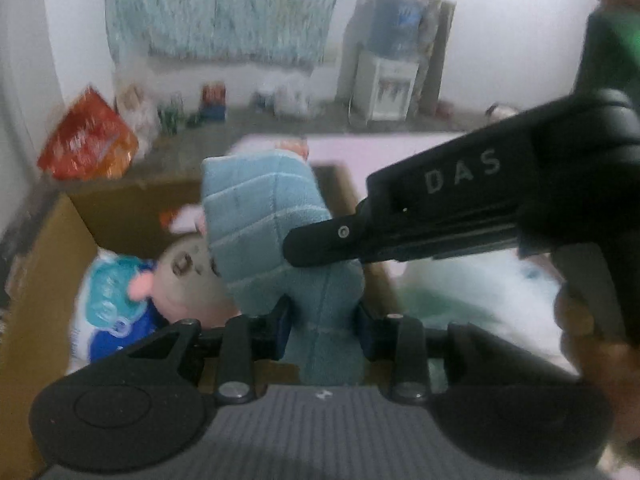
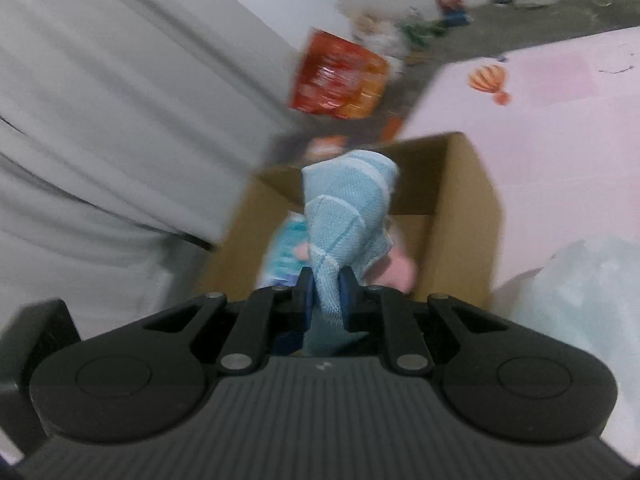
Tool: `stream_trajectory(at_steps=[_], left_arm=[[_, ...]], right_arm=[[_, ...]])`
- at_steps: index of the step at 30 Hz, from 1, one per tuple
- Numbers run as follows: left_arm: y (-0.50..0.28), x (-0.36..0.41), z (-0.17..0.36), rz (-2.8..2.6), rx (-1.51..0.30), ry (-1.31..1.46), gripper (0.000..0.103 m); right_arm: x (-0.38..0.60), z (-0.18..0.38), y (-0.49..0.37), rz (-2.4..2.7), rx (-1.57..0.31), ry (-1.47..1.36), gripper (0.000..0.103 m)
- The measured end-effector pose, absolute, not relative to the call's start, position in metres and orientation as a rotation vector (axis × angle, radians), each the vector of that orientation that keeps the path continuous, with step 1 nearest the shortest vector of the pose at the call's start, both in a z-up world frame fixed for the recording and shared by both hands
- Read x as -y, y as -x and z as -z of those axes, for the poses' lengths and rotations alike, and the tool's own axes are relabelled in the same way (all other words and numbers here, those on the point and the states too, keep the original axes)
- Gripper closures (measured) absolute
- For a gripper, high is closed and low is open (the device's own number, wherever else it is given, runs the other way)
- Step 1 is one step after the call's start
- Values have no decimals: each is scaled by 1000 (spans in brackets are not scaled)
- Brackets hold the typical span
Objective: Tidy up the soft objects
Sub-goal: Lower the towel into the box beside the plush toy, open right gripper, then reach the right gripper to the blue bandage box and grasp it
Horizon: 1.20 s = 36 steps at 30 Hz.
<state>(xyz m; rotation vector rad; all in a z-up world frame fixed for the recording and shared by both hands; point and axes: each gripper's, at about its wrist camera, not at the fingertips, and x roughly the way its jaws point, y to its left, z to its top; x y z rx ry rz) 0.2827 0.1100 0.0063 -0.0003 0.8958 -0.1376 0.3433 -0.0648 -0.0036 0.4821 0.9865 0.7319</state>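
Note:
A light blue ribbed towel hangs bunched over an open cardboard box. My left gripper is shut on its lower part, a pad pressing on each side. My right gripper reaches in from the right and touches the towel higher up. In the right wrist view, my right gripper is shut on the towel above the box. Inside the box lie a plush toy with a grey face and pink parts, and a blue and white pack.
The box stands against a pink surface. A pale white-green soft heap lies to the right of the box. An orange bag, small bottles and a water dispenser stand on the floor behind. A grey curtain hangs at the left.

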Motion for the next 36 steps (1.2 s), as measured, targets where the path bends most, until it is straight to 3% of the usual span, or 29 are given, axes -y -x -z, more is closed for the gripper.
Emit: stream_trajectory(at_steps=[5,9,15,20,23,25,31,36], left_arm=[[-303,-125,19,153,-964,59,77],[-313,-138,20,178,-985,104,75],[-322,-145,23,187,-1018,147,74],[-331,-152,32,168,-1038,266,70],[-332,-157,32,144,-1039,309,56],[-331,-161,30,134,-1021,348,54],[-319,-164,7,118,-948,401,52],[-297,-154,-22,120,-885,387,39]], right_arm=[[57,10,-337,-672,-966,-354,87],[79,-8,-322,-694,-865,-360,71],[141,-31,-291,-732,-772,-463,70],[185,-30,-257,-750,-749,-514,70],[211,-27,-234,-743,-747,-546,69],[228,-26,-222,-731,-732,-566,69],[272,-21,-189,-683,-687,-607,69],[310,-7,-163,-620,-667,-667,68]])
